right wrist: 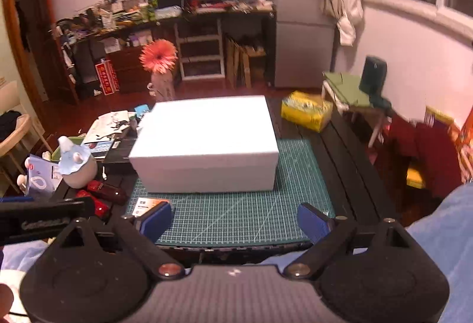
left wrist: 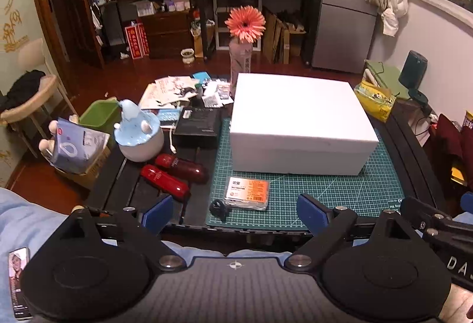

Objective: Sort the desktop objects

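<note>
Both claws: left claw [left wrist: 235, 212] and right claw [right wrist: 235, 219] hanging wide open, gripping nothing | waiting above green mat [left wrist: 340, 190] | probably picking what to sort, maybe orange packet [left wrist: 247, 189]

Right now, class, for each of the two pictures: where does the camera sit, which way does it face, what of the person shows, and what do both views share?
Left wrist: sits on the left gripper, facing forward and down over the table at the white box, orange packet and red bottles; blue-clad legs and the right gripper's edge show.
Right wrist: sits on the right gripper, facing the same box from further right; a blue sleeve shows.
Shared: box, green mat, pink flower, both grippers open and empty.
</note>
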`<action>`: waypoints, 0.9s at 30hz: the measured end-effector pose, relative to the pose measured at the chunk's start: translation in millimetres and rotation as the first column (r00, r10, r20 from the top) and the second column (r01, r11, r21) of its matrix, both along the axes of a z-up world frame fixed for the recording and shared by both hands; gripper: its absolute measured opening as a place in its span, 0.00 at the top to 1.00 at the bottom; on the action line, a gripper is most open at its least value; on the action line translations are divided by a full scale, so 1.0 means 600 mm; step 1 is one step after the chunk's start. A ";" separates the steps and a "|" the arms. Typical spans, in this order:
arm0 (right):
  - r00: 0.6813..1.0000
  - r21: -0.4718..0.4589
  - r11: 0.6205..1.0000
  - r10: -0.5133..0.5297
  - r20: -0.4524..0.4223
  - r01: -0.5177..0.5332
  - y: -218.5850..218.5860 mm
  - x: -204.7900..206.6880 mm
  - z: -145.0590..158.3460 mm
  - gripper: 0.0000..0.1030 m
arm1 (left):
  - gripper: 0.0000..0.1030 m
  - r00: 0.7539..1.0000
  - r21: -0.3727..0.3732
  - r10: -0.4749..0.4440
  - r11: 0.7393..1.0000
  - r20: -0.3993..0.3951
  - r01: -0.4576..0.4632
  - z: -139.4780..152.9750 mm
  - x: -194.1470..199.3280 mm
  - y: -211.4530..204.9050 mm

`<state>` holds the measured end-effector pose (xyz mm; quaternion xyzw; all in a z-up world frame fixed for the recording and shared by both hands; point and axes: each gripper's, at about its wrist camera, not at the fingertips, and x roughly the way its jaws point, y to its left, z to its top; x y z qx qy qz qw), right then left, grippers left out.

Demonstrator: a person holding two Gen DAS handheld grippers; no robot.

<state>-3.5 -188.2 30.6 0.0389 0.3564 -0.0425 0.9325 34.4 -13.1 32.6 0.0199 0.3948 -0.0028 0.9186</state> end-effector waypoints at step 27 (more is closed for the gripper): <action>0.998 0.029 1.000 0.007 0.057 -0.009 0.006 -0.011 0.026 0.11 | 0.08 0.996 0.044 -0.007 0.999 0.086 0.003 0.035 -0.029 -0.012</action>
